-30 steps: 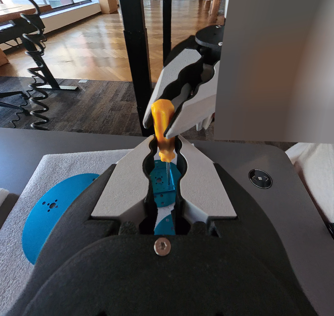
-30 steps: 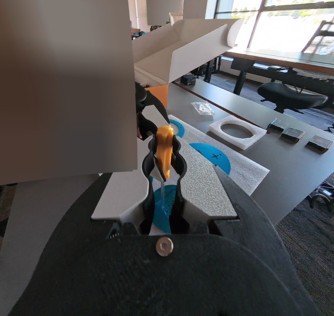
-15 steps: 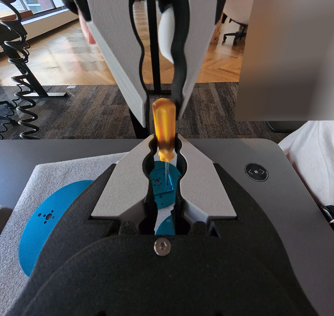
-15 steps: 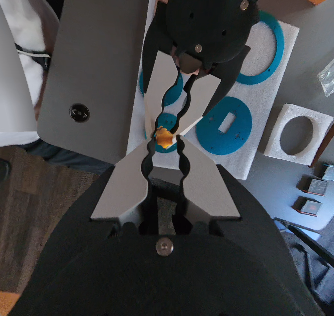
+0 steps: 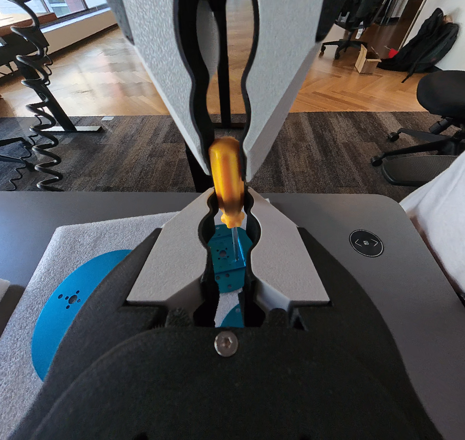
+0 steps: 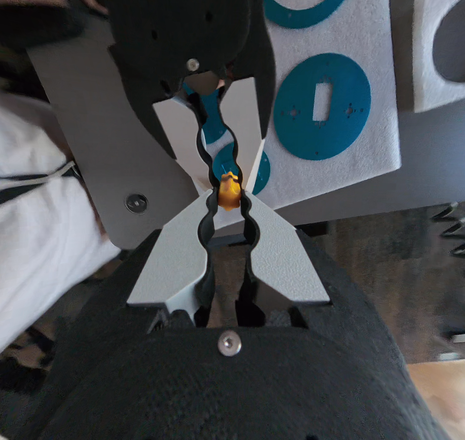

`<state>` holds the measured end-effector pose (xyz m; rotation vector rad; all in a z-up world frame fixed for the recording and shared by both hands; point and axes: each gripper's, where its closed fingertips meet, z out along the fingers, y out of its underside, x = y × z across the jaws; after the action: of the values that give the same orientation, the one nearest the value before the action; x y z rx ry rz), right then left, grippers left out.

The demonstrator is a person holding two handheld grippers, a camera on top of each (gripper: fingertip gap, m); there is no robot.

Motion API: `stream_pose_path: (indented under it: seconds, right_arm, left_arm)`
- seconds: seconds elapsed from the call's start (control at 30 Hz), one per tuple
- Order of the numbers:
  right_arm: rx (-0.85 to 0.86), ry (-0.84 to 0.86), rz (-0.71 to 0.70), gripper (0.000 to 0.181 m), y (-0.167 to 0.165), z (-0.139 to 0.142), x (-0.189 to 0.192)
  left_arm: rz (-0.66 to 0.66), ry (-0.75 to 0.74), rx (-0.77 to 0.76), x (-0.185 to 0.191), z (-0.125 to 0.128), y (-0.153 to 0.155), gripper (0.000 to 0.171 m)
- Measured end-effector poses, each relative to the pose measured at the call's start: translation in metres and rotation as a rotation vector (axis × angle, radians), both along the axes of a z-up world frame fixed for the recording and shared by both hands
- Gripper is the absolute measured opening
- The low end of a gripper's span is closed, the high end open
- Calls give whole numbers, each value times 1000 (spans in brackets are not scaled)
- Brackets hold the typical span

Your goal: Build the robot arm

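Observation:
An orange-handled screwdriver (image 5: 226,174) stands upright, its thin shaft tip down on a small blue perforated block (image 5: 226,262). My left gripper (image 5: 230,193) is shut on the lower part of the handle. My right gripper (image 5: 226,174) comes straight down from above, its tips closed on the top of the handle. In the right wrist view, looking down, my right gripper (image 6: 228,194) pinches the handle's end (image 6: 227,197), and the left gripper (image 6: 226,182) meets it from the far side. The block sits over a small blue disc (image 6: 263,169) on a white foam sheet (image 5: 83,239).
The foam sheet also holds a blue disc with a slot (image 6: 352,136), a blue ring (image 6: 297,18) and another blue disc (image 5: 75,309). A white foam ring block (image 6: 427,50) lies beside it. The grey desk has a round button (image 5: 366,242). A person in white (image 6: 37,201) stands close. Left and right tips are no more than a few centimetres apart. The small blue perforated block (image 5: 226,262) lies around 8 centimeters away from my left fingertips.
My right gripper let go of the handle's side, swung up to point straight down, and closed on the handle top. The left gripper kept the screwdriver upright on the block.

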<state>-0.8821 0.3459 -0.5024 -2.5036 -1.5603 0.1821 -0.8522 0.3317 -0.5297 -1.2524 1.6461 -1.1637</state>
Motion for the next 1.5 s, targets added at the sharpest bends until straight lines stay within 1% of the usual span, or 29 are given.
stream_pose_path:
  seconds: [0.07,0.13,0.17,0.2,0.3,0.33,0.4,0.43,0.47,0.5,0.57,0.63,0.73,0.77,0.83,0.87,0.93,1.0,1.07,1.13,1.2,1.23,1.27,1.3,1.33,1.4,1.43,1.47,1.5]
  right_arm:
    - [66,-26,247,21,-2,3,-6]
    - [125,-59,463,19,-5,5,-7]
    - [133,-64,508,18,-5,4,-7]
    - [106,-61,500,17,-6,4,-8]
    - [21,-65,367,15,-4,3,-7]
    - [11,-73,282,16,-2,3,-6]
    - [-10,-46,-20,12,3,2,-6]
    - [-23,-11,-137,11,2,3,-7]
    - [-25,12,-193,11,2,3,-6]
    - [-31,19,-197,11,1,3,-5]
    - [-32,5,-61,12,-2,4,-5]
    - [10,20,157,13,-1,9,-8]
    - [85,86,430,39,-3,21,-16]
    - [112,81,492,39,-3,22,-15]
    - [118,4,555,32,-2,16,-8]
    - [90,-23,570,25,-5,12,-6]
    - [73,-76,578,19,-4,6,-1]
    - [53,-78,537,17,-5,4,-2]
    - [27,-62,432,16,-3,4,-2]
    - [-3,-49,209,17,2,4,-1]
    - [-41,1,-111,16,5,3,-2]
    - [-43,20,-187,17,5,3,-2]
    - [-44,19,-191,17,3,3,-2]
    - [-34,-1,-131,17,1,3,-2]
    - [-8,-29,-15,17,1,3,-2]
    - [49,-85,282,27,-4,2,-2]
    - [104,-112,404,26,-3,2,0]
    - [158,-136,481,20,0,2,0]
    - [179,-150,511,17,2,2,-1]
  left_arm:
    - [-5,3,-4,0,0,-1,17]
    - [-18,0,-5,-1,0,-3,18]
    - [-12,1,1,0,0,-2,17]
    - [-13,4,2,-1,0,-2,17]
    - [-6,6,-4,0,0,-2,17]
    - [1,8,-5,0,0,-1,18]
    - [13,14,3,1,-2,0,17]
    - [8,13,12,0,-2,-1,17]
    - [5,13,18,1,-3,-2,17]
    - [-1,12,16,1,-3,-3,17]
    - [-16,13,13,2,-3,-5,17]
    - [-16,15,13,1,-3,-4,17]
    - [-13,12,6,0,-3,-3,17]
    - [-14,11,3,0,-3,-3,17]
    - [-14,10,1,0,-3,-3,17]
    - [-16,10,-1,0,-3,-3,17]
    - [-15,8,2,0,-3,-3,17]
    - [-18,7,-2,-2,-3,-3,17]
    - [-4,8,-2,-2,-3,-2,17]
    - [24,18,15,0,-5,2,16]
    - [45,28,38,1,-6,5,17]
    - [40,30,47,1,-7,4,17]
    - [27,31,48,1,-7,2,17]
    - [18,31,47,1,-7,1,16]
    - [14,28,48,1,-7,0,16]
    - [8,30,38,0,-7,0,16]
    - [5,31,34,0,-7,0,16]
    - [3,30,34,0,-7,0,16]
    - [3,31,36,-1,-7,0,16]
